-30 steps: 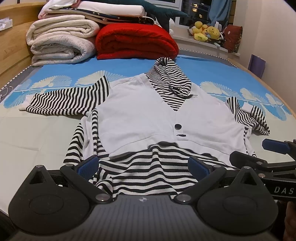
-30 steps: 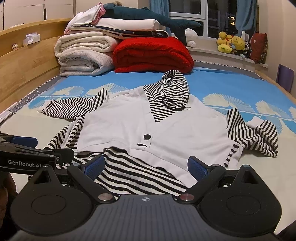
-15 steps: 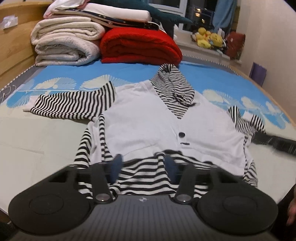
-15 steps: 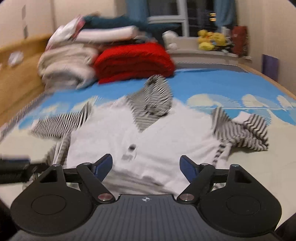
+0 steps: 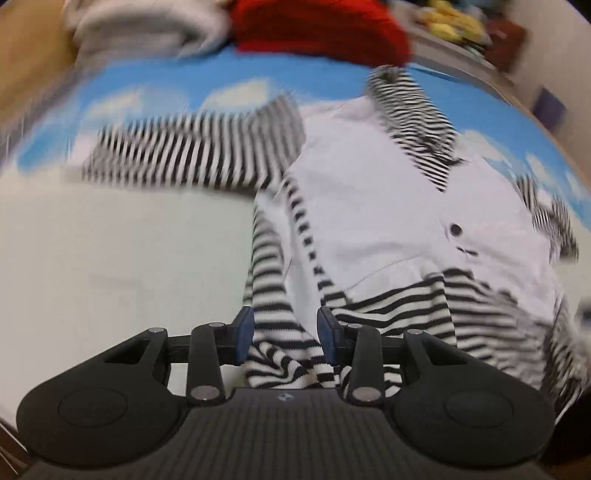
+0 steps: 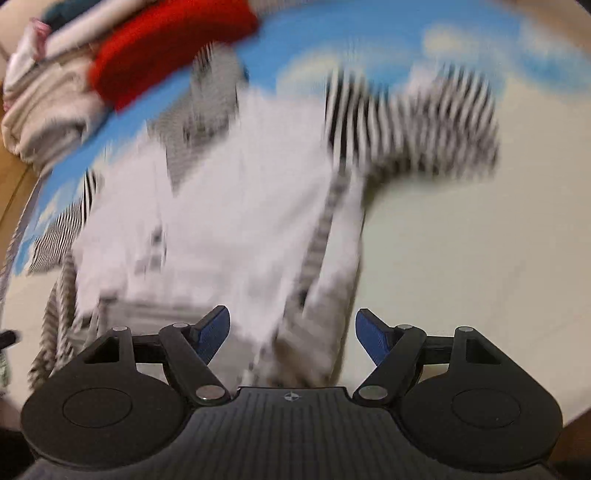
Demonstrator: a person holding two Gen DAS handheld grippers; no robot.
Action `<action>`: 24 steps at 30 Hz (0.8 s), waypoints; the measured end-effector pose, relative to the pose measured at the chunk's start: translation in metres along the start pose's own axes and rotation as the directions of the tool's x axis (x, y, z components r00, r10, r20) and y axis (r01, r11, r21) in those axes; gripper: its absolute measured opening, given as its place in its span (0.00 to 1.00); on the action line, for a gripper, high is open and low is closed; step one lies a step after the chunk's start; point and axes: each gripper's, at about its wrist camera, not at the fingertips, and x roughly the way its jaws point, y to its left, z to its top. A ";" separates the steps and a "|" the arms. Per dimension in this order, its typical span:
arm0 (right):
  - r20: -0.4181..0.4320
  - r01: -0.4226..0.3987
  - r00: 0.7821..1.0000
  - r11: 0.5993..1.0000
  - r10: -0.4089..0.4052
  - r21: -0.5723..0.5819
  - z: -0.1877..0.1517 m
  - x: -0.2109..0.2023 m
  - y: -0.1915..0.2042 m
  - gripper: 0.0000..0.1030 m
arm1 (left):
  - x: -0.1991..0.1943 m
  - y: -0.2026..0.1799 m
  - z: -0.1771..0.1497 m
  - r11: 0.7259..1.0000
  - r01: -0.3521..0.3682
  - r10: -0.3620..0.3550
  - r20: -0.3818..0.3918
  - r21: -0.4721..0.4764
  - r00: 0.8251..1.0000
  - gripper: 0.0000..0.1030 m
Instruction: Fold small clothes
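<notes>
A small white hooded top with black-and-white striped sleeves, hood and hem lies flat on the bed. My left gripper hovers at its lower left corner. Its jaws are about half closed, and the striped hem bunches between the blue pads; no firm pinch shows. The left sleeve stretches out sideways. In the blurred right wrist view, my right gripper stands open and wide over the top's lower right corner, pads clear of the cloth. The right sleeve lies crumpled beyond it.
The bed sheet is pale near me and blue with leaf prints farther off. A red quilt and folded white blankets are stacked at the head. Plush toys sit on the far ledge. A wooden bed frame runs along the left.
My left gripper swung left to the hem's left corner and its jaws narrowed by half. My right gripper swung right and rolled, jaws narrowing slightly. Neither gripper shows in the other's view now.
</notes>
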 end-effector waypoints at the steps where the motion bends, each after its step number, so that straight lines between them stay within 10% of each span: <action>1: -0.048 0.001 0.999 1.000 -0.001 0.000 -0.006 0.009 0.000 0.75 | 0.007 0.003 0.002 1.000 0.001 -0.002 -0.029 -0.025 1.000 0.45; 10: -0.218 0.044 0.973 0.988 -0.076 -0.147 -0.023 0.048 0.028 0.77 | 0.057 -0.005 -0.005 0.994 -0.102 0.105 -0.229 0.028 0.968 0.59; 13: -0.228 0.063 0.969 0.985 -0.098 -0.158 -0.027 0.055 0.026 0.44 | 0.060 -0.016 -0.014 0.991 -0.094 0.115 -0.230 0.100 0.966 0.47; 15: -0.214 0.042 0.974 0.987 -0.075 -0.155 -0.027 0.050 0.023 0.17 | 0.061 -0.022 -0.018 0.988 -0.076 0.106 -0.237 0.132 0.966 0.20; 24: -0.049 -0.009 0.999 0.999 0.007 -0.034 -0.014 -0.007 -0.027 0.10 | 0.042 -0.055 -0.034 0.981 0.058 -0.010 -0.249 0.187 0.968 0.08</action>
